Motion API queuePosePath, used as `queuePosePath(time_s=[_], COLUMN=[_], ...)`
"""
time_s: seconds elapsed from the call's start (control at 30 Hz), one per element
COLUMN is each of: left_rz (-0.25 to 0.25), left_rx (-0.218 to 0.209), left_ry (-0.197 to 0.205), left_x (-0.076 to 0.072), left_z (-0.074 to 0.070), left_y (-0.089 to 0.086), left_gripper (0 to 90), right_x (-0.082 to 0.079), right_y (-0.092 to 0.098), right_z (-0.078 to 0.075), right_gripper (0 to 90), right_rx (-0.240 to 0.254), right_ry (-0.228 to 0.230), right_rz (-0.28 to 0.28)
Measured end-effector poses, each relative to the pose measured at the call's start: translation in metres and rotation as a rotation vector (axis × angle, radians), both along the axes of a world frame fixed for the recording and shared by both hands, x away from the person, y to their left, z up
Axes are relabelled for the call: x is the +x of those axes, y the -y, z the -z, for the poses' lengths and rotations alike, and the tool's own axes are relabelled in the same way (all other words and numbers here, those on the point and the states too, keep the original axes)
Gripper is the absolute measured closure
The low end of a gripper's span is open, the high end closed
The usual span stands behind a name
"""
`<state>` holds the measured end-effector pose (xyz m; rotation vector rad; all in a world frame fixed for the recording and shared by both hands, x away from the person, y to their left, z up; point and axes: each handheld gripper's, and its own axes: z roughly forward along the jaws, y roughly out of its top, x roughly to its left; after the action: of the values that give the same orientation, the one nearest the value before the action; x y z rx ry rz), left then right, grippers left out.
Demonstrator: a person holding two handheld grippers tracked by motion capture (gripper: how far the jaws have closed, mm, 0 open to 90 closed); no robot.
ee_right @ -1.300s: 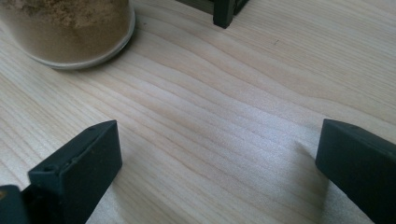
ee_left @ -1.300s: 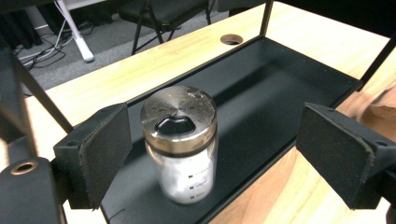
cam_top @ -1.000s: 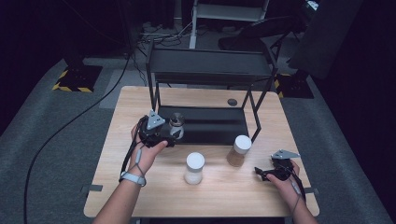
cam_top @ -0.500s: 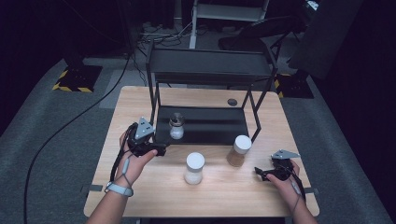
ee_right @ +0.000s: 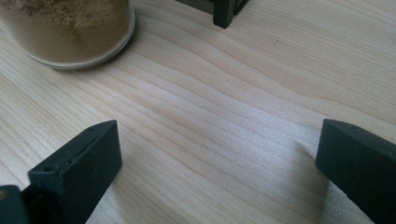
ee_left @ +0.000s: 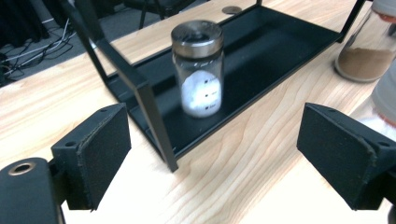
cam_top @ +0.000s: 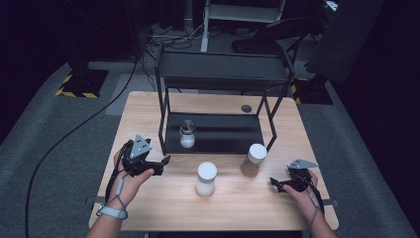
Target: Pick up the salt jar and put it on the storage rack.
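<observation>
Wooden table: both claws gape empty; rack post stands before the shelved jar.

Left hand-held gripper drawn back, clear of shaker jar

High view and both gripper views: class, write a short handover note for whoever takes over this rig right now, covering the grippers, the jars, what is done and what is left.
Left gripper: open, empty, left of the rack.
Right gripper: open, empty, resting low over the table at its right edge.
Metal-lidded jar of white powder: stands on the lower shelf of the black rack.
White-lidded jar and brown-powder jar: on the table in front of the rack.
Done: one jar shelved.
Left: probably shelving the other two.
</observation>
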<state>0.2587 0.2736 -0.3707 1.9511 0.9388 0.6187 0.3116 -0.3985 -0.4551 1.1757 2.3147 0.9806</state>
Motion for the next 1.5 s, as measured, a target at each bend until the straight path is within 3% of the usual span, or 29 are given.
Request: queuePosePath(time_s=[0.33, 0.87, 1.5], left_rz=[-0.005, -0.024, -0.07], left_rx=[0.018, 0.013, 0.054], left_ry=[-0.017, -0.088, -0.172], left_x=[-0.011, -0.022, -0.023], left_z=[0.013, 0.052, 0.078], left_y=[-0.011, -0.019, -0.015], left_gripper=[9.3, 9.1, 9.3], right_x=[0.0, 0.0, -0.001], right_y=[0.0, 0.0, 0.0], right_z=[0.0, 0.0, 0.0], right_gripper=[0.3, 0.3, 0.3], right_rx=[-0.001, 0.0, 0.001], right_ry=[0.0, 0.001, 0.0], right_rz=[0.0, 0.002, 0.002])
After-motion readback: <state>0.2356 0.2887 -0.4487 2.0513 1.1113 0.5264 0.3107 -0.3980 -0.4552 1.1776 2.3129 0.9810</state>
